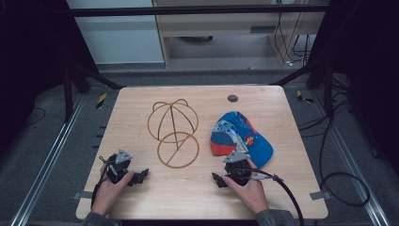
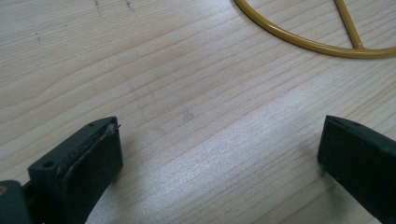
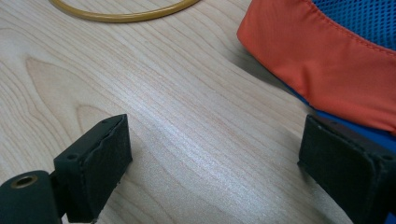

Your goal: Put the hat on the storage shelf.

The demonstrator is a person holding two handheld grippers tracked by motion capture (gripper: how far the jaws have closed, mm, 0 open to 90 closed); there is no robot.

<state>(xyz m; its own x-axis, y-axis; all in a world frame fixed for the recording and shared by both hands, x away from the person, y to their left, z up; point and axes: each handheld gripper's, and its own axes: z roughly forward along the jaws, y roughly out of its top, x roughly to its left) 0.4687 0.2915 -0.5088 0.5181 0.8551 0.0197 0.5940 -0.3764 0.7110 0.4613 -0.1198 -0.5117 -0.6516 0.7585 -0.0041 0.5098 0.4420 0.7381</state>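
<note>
On table (image 1: pixel 197 188): 1 cap (image 1: pixel 241 137) (blue), 1 frame (image 1: pixel 174 133).

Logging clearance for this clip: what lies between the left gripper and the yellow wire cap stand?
Bare wooden table separates the open left gripper from the yellow wire cap stand in the left gripper view.

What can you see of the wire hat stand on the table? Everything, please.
The wire hat stand is a thin frame in a golden-yellow finish, metal by the look of it. A flat round base ring crossed by a straight rod lies on the wooden table, and arched hoops forming a dome shape sit at its far side. It rests near the table's middle, left of the blue and orange cap, apart from it. Nothing hangs on it. Neither gripper touches it; the left gripper is nearest.
</note>
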